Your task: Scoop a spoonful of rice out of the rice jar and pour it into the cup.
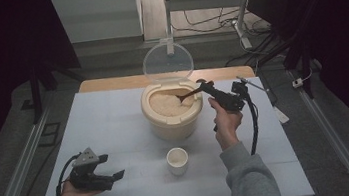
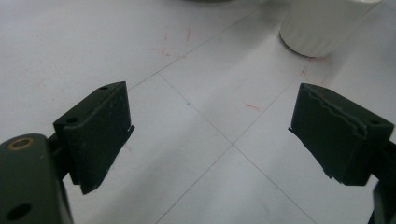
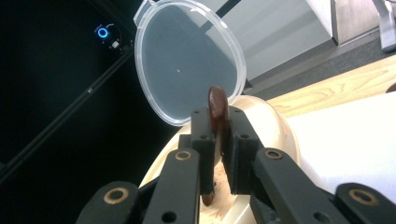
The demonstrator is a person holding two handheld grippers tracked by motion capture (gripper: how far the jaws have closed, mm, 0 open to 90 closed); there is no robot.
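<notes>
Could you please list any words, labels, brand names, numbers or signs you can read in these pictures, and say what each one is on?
None can be read.
The rice container, its clear lid and the white cup bear no print.
The table carries only faint red scratches and thin lines, not writing.
A small blue ring light glows in the dark background of the right gripper view; it forms no letter or number.

Brown spoon, cream rice bucket with clear lid, white cup, pale grey table.

Left gripper low, jaws wide apart; right gripper raised, jaws clamped.
</notes>
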